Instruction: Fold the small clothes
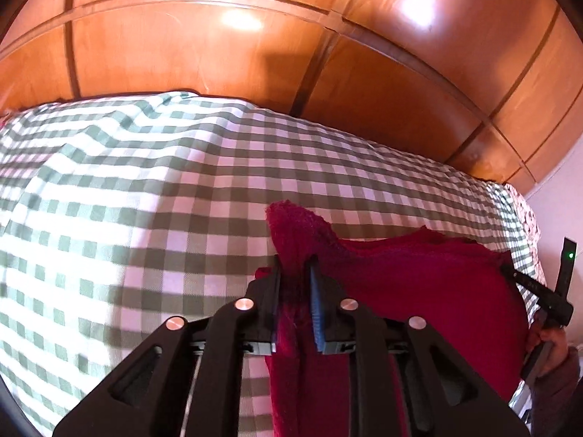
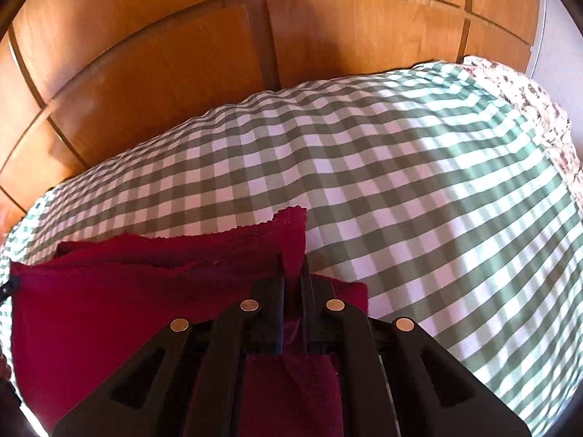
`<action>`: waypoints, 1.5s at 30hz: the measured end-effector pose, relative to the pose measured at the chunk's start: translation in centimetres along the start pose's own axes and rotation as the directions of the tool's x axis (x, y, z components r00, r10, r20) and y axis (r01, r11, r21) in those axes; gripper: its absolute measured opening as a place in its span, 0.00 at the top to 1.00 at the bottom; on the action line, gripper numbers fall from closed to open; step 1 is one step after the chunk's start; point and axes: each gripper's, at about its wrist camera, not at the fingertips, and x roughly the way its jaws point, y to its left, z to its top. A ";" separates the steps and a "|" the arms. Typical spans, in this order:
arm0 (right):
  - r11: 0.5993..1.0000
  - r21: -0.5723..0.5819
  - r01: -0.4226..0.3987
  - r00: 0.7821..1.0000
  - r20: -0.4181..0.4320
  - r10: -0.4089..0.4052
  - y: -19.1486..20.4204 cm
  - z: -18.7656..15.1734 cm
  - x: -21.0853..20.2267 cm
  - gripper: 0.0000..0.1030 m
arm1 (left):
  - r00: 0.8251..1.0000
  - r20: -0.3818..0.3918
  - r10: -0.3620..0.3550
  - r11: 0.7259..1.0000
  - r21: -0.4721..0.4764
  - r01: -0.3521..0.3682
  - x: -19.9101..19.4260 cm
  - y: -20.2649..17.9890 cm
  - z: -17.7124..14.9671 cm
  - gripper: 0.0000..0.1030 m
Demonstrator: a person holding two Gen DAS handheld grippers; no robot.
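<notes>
A dark red knitted garment [image 1: 419, 284] hangs stretched between my two grippers above a green-and-white checked bed cover [image 1: 145, 182]. One top corner of it stands between the fingers of my left gripper [image 1: 295, 266]. There the jaws are slightly apart, the blue pad [image 1: 316, 313] on the right shows its face, and the cloth sits loosely in the gap. In the right wrist view my right gripper [image 2: 293, 266] is shut on the other top corner of the garment [image 2: 127, 309]. The rest of the cloth sags leftward and down. The right gripper's body [image 1: 539, 291] and a hand [image 1: 554, 342] show at the far right of the left wrist view.
Glossy wooden panels [image 1: 218, 54] rise behind the bed along its far edge. A floral-patterned fabric [image 2: 539, 109] lies at the bed's right end beside a pale wall. The checked cover [image 2: 400, 182] spreads wide beyond the garment.
</notes>
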 end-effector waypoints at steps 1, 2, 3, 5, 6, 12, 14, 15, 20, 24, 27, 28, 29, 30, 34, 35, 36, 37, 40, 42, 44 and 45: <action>1.000 0.003 -0.003 1.000 0.003 0.003 -0.1 0.0 -0.1 0.94 | 1.000 0.008 0.007 1.000 -0.004 -0.006 -0.5 0.0 -0.2 0.67; 1.000 0.005 -0.010 1.000 0.006 0.010 -0.2 -0.1 -0.5 0.94 | 1.000 0.021 0.010 1.000 -0.001 -0.010 -1.2 -0.3 -0.5 0.65; 1.000 0.004 -0.012 1.000 0.013 0.012 -0.3 -0.1 -0.8 0.94 | 0.999 0.041 0.015 1.000 0.017 -0.016 -2.1 -0.6 -1.0 0.64; 1.000 0.004 -0.018 1.000 0.025 0.018 -0.5 -0.4 -1.8 0.94 | 0.998 0.054 0.028 0.999 0.038 -0.030 -3.0 -1.0 -1.8 0.63; 1.000 0.008 -0.026 0.999 0.027 0.025 -0.6 -0.7 -2.3 0.94 | 0.998 0.061 0.030 0.998 0.052 -0.033 -3.8 -1.3 -2.5 0.63; 0.997 0.042 -0.064 0.997 0.046 0.062 -1.8 -4.4 -6.0 0.42 | 0.993 0.098 0.063 0.992 0.101 -0.073 -6.9 -2.1 -6.2 0.55; 0.997 0.038 -0.066 0.996 0.057 0.064 -2.0 -5.6 -6.8 0.39 | 0.992 0.104 0.070 0.991 0.106 -0.081 -7.6 -2.3 -7.2 0.54; 0.997 0.041 -0.072 0.996 0.053 0.070 -2.1 -6.5 -7.3 0.39 | 0.992 0.107 0.071 0.991 0.107 -0.082 -8.1 -2.1 -7.7 0.54; 0.993 0.074 -0.094 0.995 0.040 0.091 -2.9 -10.0 -9.0 0.39 | 0.991 0.111 0.073 0.991 0.107 -0.085 -9.1 -1.8 -9.6 0.51; 0.990 0.099 -0.102 0.995 0.025 0.100 -3.8 -12.2 -9.6 0.40 | 0.991 0.110 0.077 0.990 0.111 -0.089 -9.7 -1.6 -10.8 0.51; 0.988 0.111 -0.105 0.994 0.019 0.104 -4.0 -13.3 -9.6 0.45 | 0.991 0.106 0.077 0.990 0.107 -0.089 -10.0 -1.4 -11.6 0.51; 0.987 0.116 -0.107 0.994 0.019 0.106 -4.0 -13.5 -9.6 0.46 | 0.992 0.104 0.078 0.990 0.108 -0.089 -10.0 -1.4 -11.8 0.51; 0.986 0.123 -0.110 0.994 0.020 0.109 -4.1 -13.8 -9.6 0.47 | 0.991 0.103 0.080 0.990 0.107 -0.091 -10.0 -1.4 -12.0 0.51; 0.986 0.126 -0.111 0.994 0.021 0.109 -4.1 -13.9 -9.6 0.49 | 0.992 0.101 0.079 0.990 0.106 -0.090 -10.1 -1.4 -12.3 0.51; 0.987 0.122 -0.105 0.994 0.023 0.103 -4.1 -14.1 -9.5 0.53 | 0.992 0.097 0.082 0.990 0.108 -0.093 -10.2 -1.2 -12.9 0.51; 0.988 0.120 -0.102 0.995 0.025 0.100 -4.0 -14.2 -9.5 0.53 | 0.992 0.094 0.081 0.990 0.107 -0.091 -10.2 -1.1 -13.1 0.51; 0.988 0.120 -0.100 0.995 0.025 0.098 -4.0 -14.2 -9.5 0.54 | 0.992 0.092 0.081 0.990 0.104 -0.090 -10.2 -1.0 -13.3 0.51; 0.988 0.120 -0.099 0.995 0.025 0.096 -4.0 -14.3 -9.5 0.55 | 0.993 0.090 0.080 0.991 0.104 -0.089 -10.2 -1.0 -13.5 0.51; 0.990 0.114 -0.088 0.996 0.028 0.085 -3.8 -14.4 -9.3 0.59 | 0.995 0.077 0.066 0.992 0.104 -0.074 -10.0 -0.8 -13.9 0.51; 0.990 0.112 -0.082 0.996 0.030 0.079 -3.7 -14.5 -9.3 0.63 | 0.997 0.055 0.047 0.993 0.103 -0.052 -9.6 -0.7 -14.2 0.52; 0.992 0.102 -0.076 0.997 0.032 0.073 -3.5 -14.5 -9.3 0.66 | 1.000 0.016 -0.001 0.996 0.092 0.000 -9.0 -0.6 -14.8 0.77; 0.993 0.097 -0.072 0.997 0.032 0.069 -3.4 -14.5 -9.3 0.68 | 1.000 -0.005 -0.027 0.995 0.091 0.027 -8.7 -0.5 -15.0 0.87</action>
